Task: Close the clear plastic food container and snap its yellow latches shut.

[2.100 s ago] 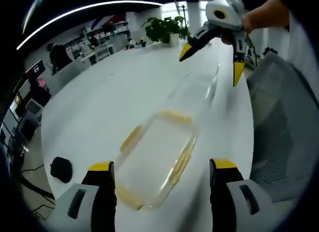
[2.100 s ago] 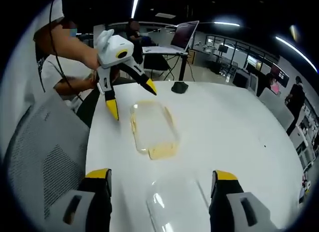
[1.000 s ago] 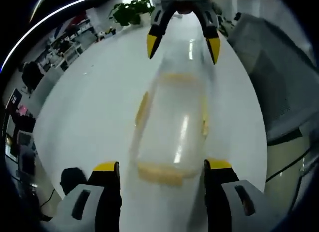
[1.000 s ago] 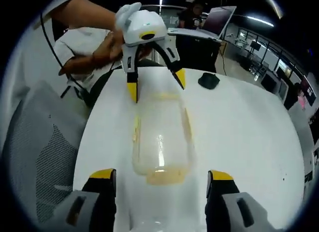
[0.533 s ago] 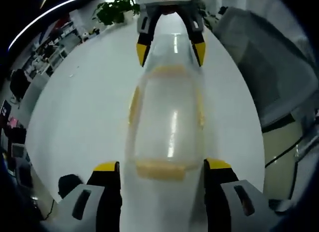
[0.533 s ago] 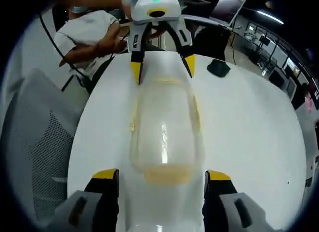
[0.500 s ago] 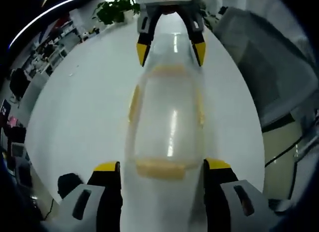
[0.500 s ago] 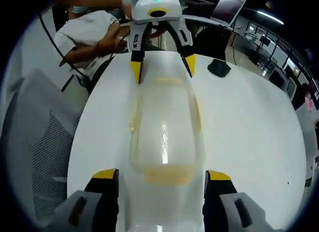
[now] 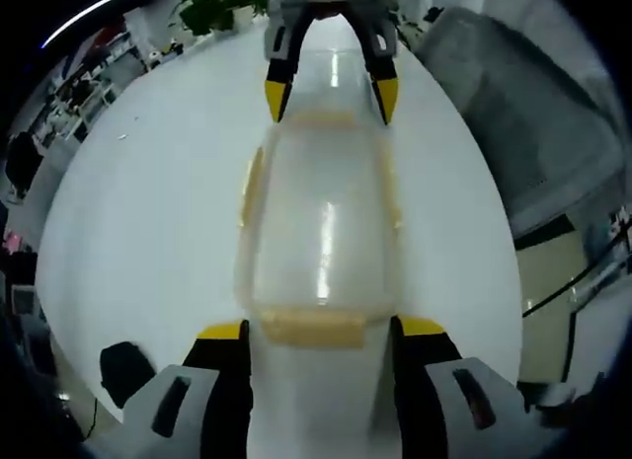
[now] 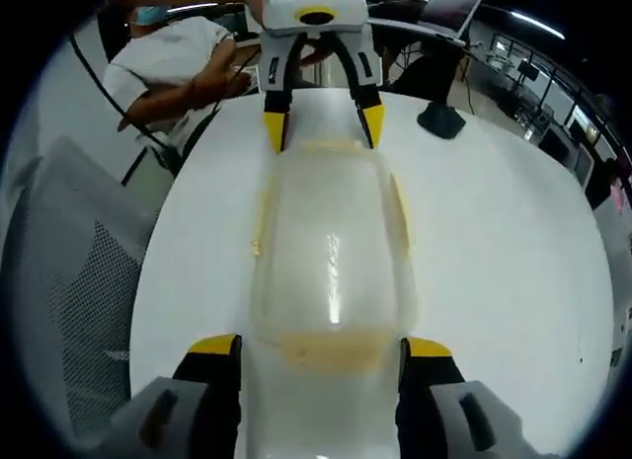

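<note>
I see the container lying lengthwise on the white bench, between my two grippers. My left gripper stands open with a jaw at either side of the near end latch; my right gripper is open the same way about the opposite end. The clear plastic looks thin, glossy and rounded at the corners, so I judge it light, slippery and apt to skate. I would press on the stiffer yellow latches at the rim, not the flexing lid.
</note>
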### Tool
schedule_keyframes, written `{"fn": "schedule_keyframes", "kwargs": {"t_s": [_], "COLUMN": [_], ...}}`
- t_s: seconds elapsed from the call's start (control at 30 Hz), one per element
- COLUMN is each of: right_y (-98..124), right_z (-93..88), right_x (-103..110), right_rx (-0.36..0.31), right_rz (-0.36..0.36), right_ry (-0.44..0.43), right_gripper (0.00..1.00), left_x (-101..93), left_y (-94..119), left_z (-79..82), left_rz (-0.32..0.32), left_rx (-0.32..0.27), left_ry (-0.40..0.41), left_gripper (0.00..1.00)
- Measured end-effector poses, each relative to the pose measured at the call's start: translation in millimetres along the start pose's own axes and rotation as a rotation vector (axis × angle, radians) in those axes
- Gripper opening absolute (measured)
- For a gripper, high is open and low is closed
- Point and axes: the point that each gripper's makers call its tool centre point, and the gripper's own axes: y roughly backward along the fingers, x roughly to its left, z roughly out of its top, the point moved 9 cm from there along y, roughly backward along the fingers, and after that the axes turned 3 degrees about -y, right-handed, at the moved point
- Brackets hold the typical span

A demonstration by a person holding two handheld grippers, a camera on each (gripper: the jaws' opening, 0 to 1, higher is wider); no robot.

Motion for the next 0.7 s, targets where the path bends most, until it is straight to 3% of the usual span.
{"fn": "schedule_keyframes", "kwargs": {"t_s": [0.23, 0.57, 0.63, 0.67, 0.7], "right_y": [0.6, 0.6, 2.2, 2.8, 3.2], "right_z": [-0.2, 0.8, 1.1, 1.7, 0.7], "right_x": [-6.2, -7.5, -8.4, -9.4, -9.4], "right_rx": [0.017, 0.018, 0.038, 0.035, 0.038], "right_rz": [-0.024, -0.021, -0.027, -0.031, -0.028], "right_ry": [0.028, 0.036, 0.035, 0.035, 0.036], "right_gripper": [0.52, 0.49, 0.4, 0.37, 0.37], "left_x": [4.5, 8.2, 7.8, 8.6, 8.6], "left_y": [-1.4, 1.7, 1.2, 2.1, 0.9], "left_z": [3.6, 2.1, 2.3, 1.8, 3.2], "left_rz": [-0.031, -0.039, -0.039, -0.019, -0.036], "left_rx": [0.005, 0.025, 0.032, 0.049, 0.043], "left_ry": [-0.029, -0.053, -0.058, -0.021, -0.045], "left_gripper": [0.51, 0.38, 0.38, 0.38, 0.38]}}
